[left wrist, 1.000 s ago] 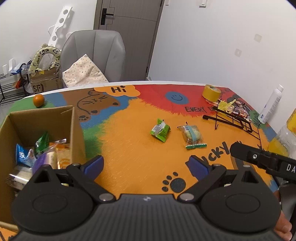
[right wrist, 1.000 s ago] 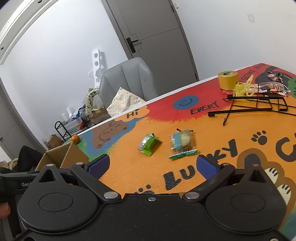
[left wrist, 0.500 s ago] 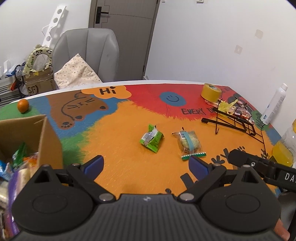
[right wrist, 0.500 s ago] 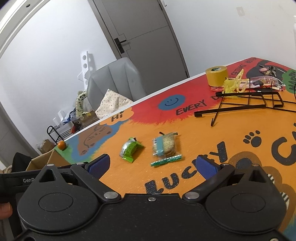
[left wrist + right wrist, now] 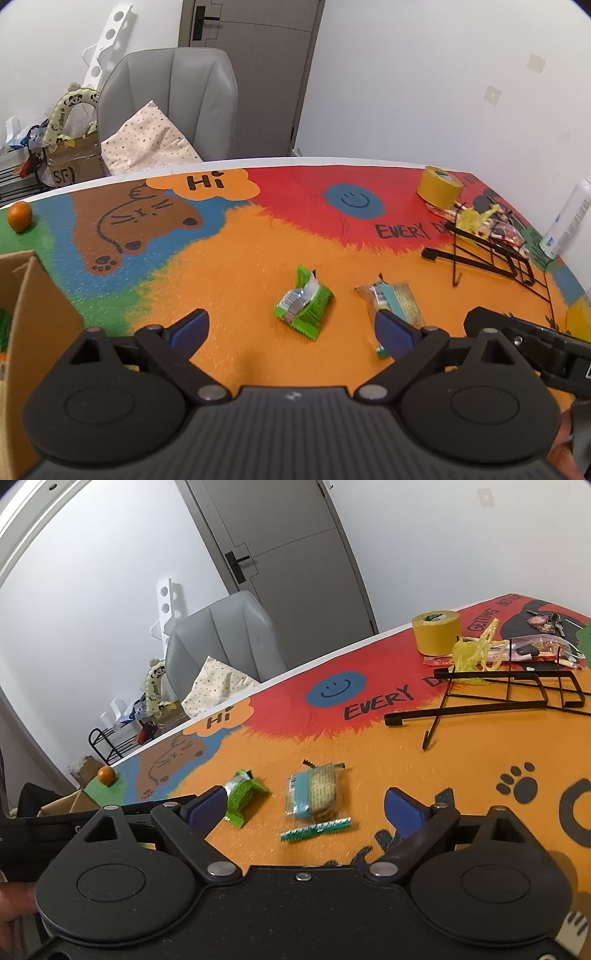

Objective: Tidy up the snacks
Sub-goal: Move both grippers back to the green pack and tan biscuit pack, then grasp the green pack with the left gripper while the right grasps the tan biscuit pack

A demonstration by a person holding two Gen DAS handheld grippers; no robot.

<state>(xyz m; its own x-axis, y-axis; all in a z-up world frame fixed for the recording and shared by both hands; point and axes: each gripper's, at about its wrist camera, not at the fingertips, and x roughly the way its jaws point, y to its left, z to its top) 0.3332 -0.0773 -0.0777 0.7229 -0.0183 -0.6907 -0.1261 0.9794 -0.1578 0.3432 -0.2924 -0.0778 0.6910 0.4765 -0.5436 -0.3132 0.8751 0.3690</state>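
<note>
A green snack packet (image 5: 303, 304) and a clear cracker packet with a blue label (image 5: 396, 300) lie side by side on the orange part of the table mat. My left gripper (image 5: 291, 330) is open and empty, hovering just in front of the green packet. My right gripper (image 5: 304, 810) is open and empty, just in front of the cracker packet (image 5: 314, 792); the green packet (image 5: 243, 794) lies by its left finger. A cardboard box (image 5: 35, 332) stands at the left edge of the left wrist view.
A black wire rack (image 5: 491, 262), a yellow tape roll (image 5: 439, 186), a white bottle (image 5: 567, 221) and small clutter stand at the table's right. An orange (image 5: 19, 216) sits at the far left corner. A grey chair (image 5: 170, 107) stands behind the table.
Both grippers have moved forward toward the two packets, which now appear larger and closer. The left gripper has swung right, away from the cardboard box. Both stay open.
</note>
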